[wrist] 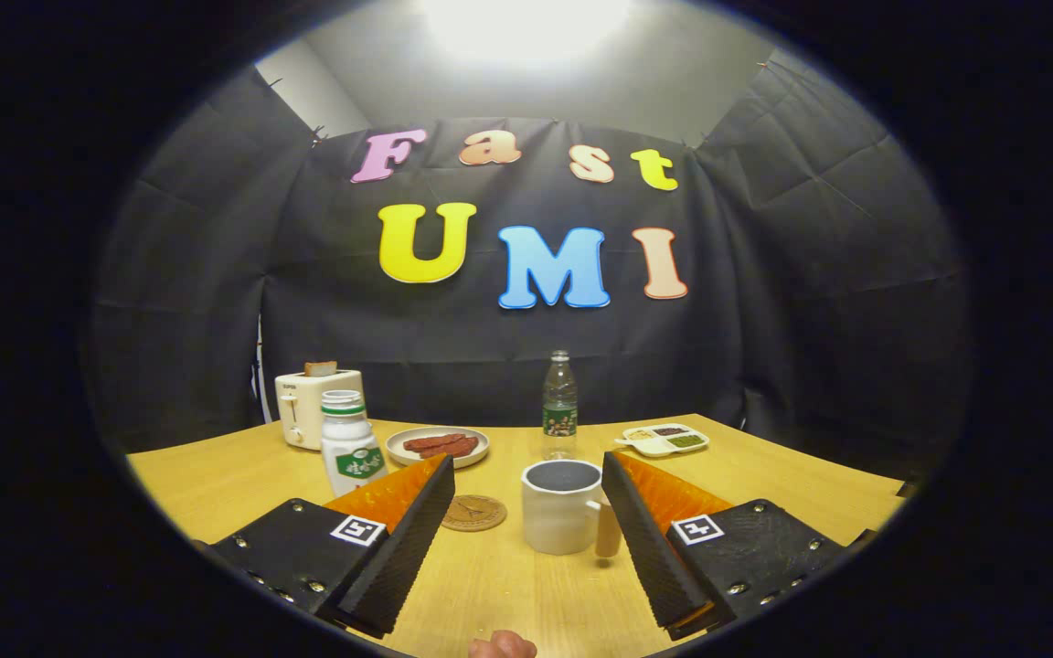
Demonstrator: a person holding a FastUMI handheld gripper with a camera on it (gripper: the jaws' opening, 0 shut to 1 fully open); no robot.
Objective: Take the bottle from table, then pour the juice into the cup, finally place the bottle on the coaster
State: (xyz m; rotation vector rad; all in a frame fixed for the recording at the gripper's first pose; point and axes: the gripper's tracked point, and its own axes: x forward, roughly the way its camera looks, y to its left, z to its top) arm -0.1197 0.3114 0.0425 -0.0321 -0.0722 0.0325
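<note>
Bottle pickup is the step in hand: nothing is gripped, so the first action of the task is judged not yet done. The tongs (526, 512) stand wide open with empty jaws, hovering over the wooden table (508, 594).

Near zone: a fingertip (502, 645) of a person shows at the table edge, below the gap between the two fingers.

Middle zone: the white cup (563, 507) stands between the fingers, close to the right one, its handle turned toward that finger. The round coaster (473, 513) lies flat just beside the tip of the left finger, apart from the cup.

Far zone: two bottles stand upright. A white bottle (350, 441) with a green label sits just beyond the left fingertip. A clear bottle (560, 407) sits straight ahead, behind the cup. Which of the two holds the juice cannot be told for certain; the white one is the likelier candidate. A plate of red slices (438, 446) lies between the bottles. A toaster (307, 402) stands behind the white bottle, and a divided dish (665, 440) lies beyond the right finger.

Next move: advance the open fingers to either side of the chosen bottle's body, clear of the cup and plate, then close below the cap.
</note>
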